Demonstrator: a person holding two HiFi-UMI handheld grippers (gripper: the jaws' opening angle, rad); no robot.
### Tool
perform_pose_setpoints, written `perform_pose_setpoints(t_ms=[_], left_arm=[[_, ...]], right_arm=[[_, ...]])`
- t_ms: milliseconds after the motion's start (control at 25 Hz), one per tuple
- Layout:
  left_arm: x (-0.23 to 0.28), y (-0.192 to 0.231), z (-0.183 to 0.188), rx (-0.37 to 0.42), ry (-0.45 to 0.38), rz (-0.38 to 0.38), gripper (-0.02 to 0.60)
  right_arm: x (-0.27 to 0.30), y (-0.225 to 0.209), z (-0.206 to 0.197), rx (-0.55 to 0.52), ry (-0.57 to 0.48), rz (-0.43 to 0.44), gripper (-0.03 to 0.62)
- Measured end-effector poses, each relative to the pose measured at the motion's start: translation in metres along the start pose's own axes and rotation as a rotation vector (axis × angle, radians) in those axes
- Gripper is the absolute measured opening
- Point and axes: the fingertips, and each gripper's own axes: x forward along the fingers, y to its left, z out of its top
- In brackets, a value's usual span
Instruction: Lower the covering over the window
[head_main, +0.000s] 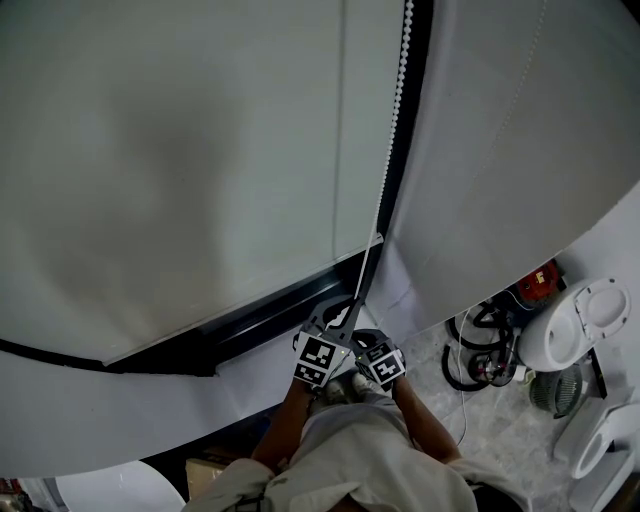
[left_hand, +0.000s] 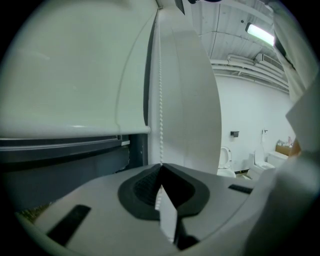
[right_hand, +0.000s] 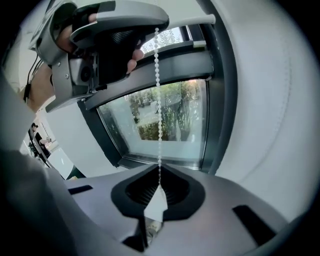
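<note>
Hanging over most of the window, the roller blind (head_main: 180, 170) is the largest thing in the head view: a broad pale sheet that ends in a straight bottom bar (left_hand: 75, 131). Below that bar the dark window frame (head_main: 260, 320) shows, and the right gripper view looks through a strip of uncovered glass (right_hand: 170, 115) to greenery outside. The covering therefore looks only partly lowered.

The left tongs (left_hand: 161, 166) sit just above the right tongs (right_hand: 160, 172), close together beside the frame. Both are closed on the bead chain (head_main: 392, 130), which drops from the top of the blind, passes through the left pair and runs on into the right pair beneath. In each gripper view the chain goes straight into the seam where the pads meet, with no gap to be seen.

The chain is the place to take hold, not the fabric. It is probably very light and limp, so it transmits a pull only along its own line; a sideways tug would likely just swing it. Its small round beads should give pinched pads something to catch, though smooth plastic may slip under a weak squeeze. The sheet itself looks soft, and the bar stiff.
</note>
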Motion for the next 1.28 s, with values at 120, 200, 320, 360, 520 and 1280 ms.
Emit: perform_pose_setpoints(t_ms=[120, 200, 320, 360, 520, 1280], left_arm=[[-0.002, 0.002, 0.001, -0.004, -0.006, 0.008, 0.015], [-0.003, 0.003, 0.001, -0.007, -0.01, 0.02, 0.015], [-0.005, 0.004, 0.006, -0.012, -0.024, 0.031, 0.02], [-0.006, 0.005, 0.007, -0.014, -0.03, 0.036, 0.03], [-0.013, 0.009, 0.013, -0.029, -0.045, 0.045, 0.083], [-0.049, 0.009, 0.044, 0.013, -0.158, 0.082, 0.083]], right_arm=[[0.0, 0.001, 0.0, -0.016, -0.017, -0.004, 0.04], [-0.002, 0.001, 0.003, -0.034, -0.029, -0.005, 0.09], [-0.009, 0.0, 0.011, -0.057, -0.054, -0.017, 0.139], [-0.012, 0.0, 0.014, -0.061, -0.064, -0.023, 0.146], [-0.028, -0.003, 0.027, -0.067, -0.113, -0.054, 0.156], [-0.156, 0.007, 0.152, -0.187, -0.495, -0.246, 0.098]])
